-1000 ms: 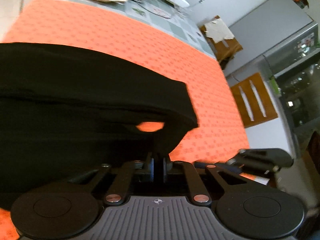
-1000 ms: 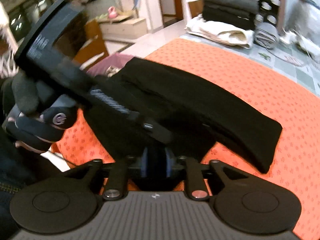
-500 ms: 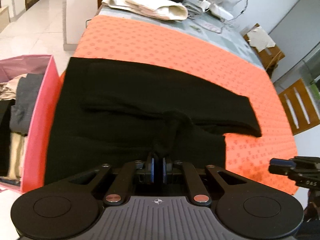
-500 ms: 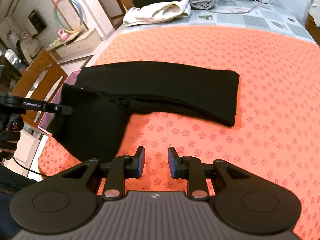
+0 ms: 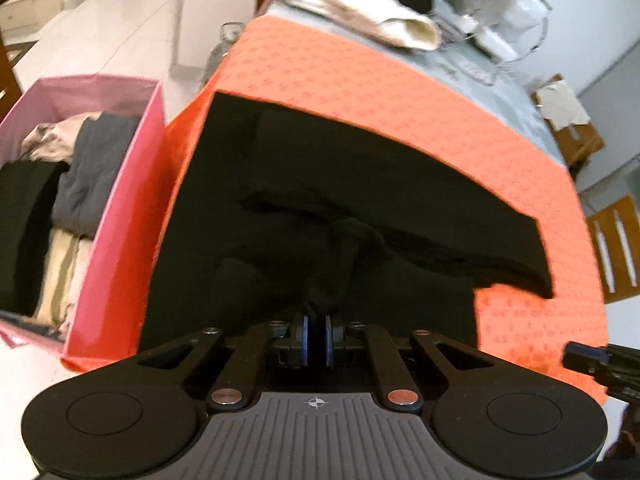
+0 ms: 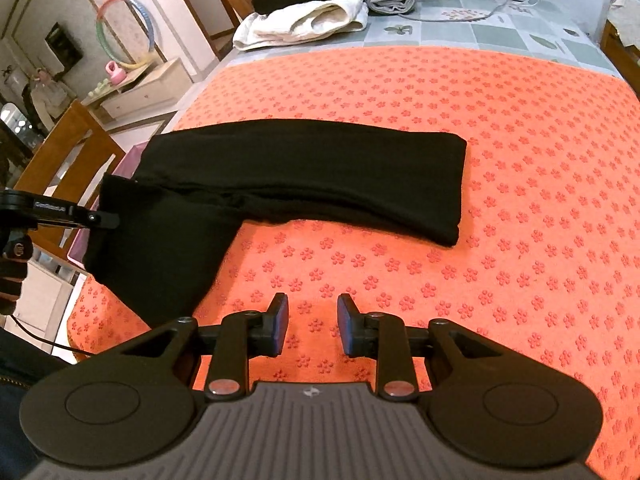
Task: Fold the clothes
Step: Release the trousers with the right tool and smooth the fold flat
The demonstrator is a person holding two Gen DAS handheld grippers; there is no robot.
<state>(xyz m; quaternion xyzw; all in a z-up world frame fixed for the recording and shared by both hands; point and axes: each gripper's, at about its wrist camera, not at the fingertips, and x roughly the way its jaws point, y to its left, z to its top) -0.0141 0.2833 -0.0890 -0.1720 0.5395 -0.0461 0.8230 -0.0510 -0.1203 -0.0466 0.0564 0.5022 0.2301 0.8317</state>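
Black cloth, a pair of trousers (image 6: 304, 176), lies on the orange flower-print mat (image 6: 500, 208) that covers the near part of my counter (image 6: 500, 32). One leg is laid across the mat, smooth and flat; the other part hangs down over the mat's left edge.

My left tongs (image 5: 319, 334) are pressed together on a bunched pinch of the trousers (image 5: 320, 220); the cloth rises in a small ridge straight out of the pads. They point steeply down at the counter. In the right wrist view I see these tongs (image 6: 108, 220) from the side at the left edge, lying nearly level in the picture, tip against the hanging cloth, with a dark-gloved hand (image 6: 14, 256) behind them.

My right tongs (image 6: 313, 320) are angled down over bare mat, just beside the hanging part of the trousers. Their jaws are opening, with a moderate gap, and nothing is between them.

A pink box (image 5: 120, 216) of clothes stands on the floor beside the counter's left edge. Folded clothes (image 6: 304, 16) sit at the counter's far end.
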